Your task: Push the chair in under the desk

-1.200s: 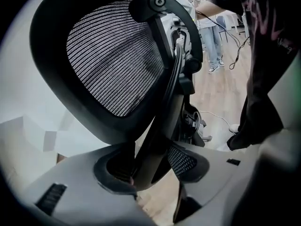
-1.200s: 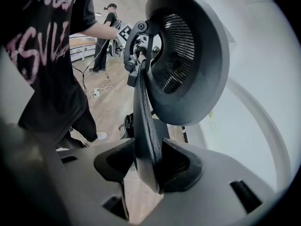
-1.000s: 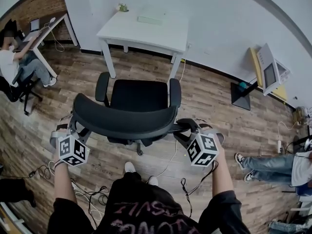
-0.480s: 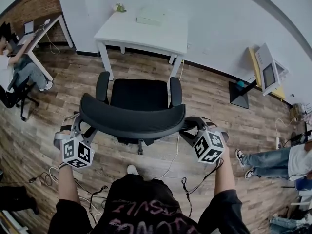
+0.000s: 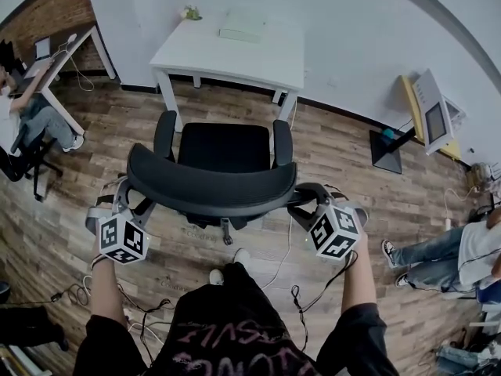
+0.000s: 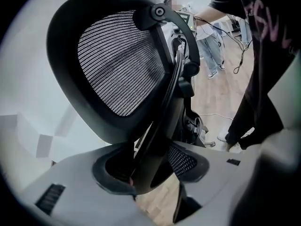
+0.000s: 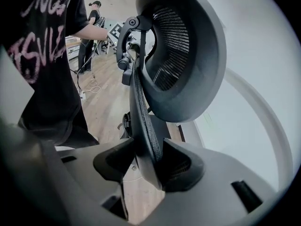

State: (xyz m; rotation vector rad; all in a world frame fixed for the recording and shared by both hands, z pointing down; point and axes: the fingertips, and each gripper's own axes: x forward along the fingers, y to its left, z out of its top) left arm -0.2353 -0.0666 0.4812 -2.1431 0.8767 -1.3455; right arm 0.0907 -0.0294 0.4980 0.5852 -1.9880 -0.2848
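A black mesh office chair [image 5: 223,147] faces the white desk [image 5: 235,53], its seat front just short of the desk's legs. My left gripper [image 5: 125,200] is shut on the left edge of the curved backrest [image 5: 211,190]. My right gripper [image 5: 301,200] clasps the right edge. In the left gripper view the backrest frame [image 6: 117,65] runs down between the jaws of the left gripper [image 6: 150,173]. In the right gripper view the backrest edge [image 7: 183,55] sits between the pads of the right gripper [image 7: 148,161], whose jaws ease slightly wider while still touching it.
On the desk lie a small plant [image 5: 188,12] and a flat white box [image 5: 241,31]. A seated person [image 5: 31,108] works at another desk on the left. Another person's legs [image 5: 438,249] reach in from the right. Cables [image 5: 78,292] trail on the wooden floor; a monitor [image 5: 430,116] leans against the right wall.
The chair has rolled forward toward the desk with both grippers on its backrest. The person holding the grippers has stepped forward behind it.
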